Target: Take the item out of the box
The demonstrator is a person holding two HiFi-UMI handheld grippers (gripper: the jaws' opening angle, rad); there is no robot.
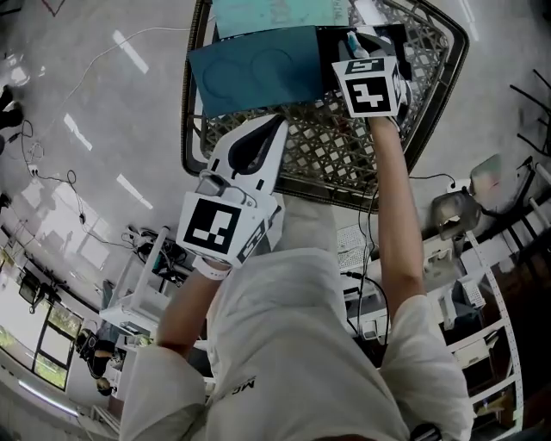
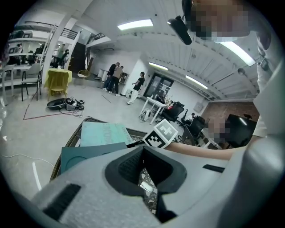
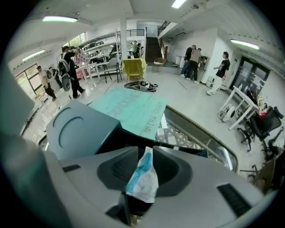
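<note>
A dark teal box (image 1: 258,73) with embossed rings lies in a woven basket (image 1: 344,151); its black inside (image 3: 133,139) shows at the right end. My right gripper (image 1: 353,39) hovers over that end. A white and blue packet (image 3: 142,178) stands between its jaws (image 3: 144,152), which are spread apart and not clamped on it. My left gripper (image 1: 280,125) is at the basket's near rim, jaws together and empty, and it points over the weave (image 2: 144,178). The box (image 2: 84,156) and the right gripper's marker cube (image 2: 162,136) show beyond it.
A pale green sheet (image 1: 275,13) lies past the box, also in the right gripper view (image 3: 129,109). Shelving and cables (image 1: 164,258) stand near the person's legs. People and furniture are far across the hall (image 3: 71,67).
</note>
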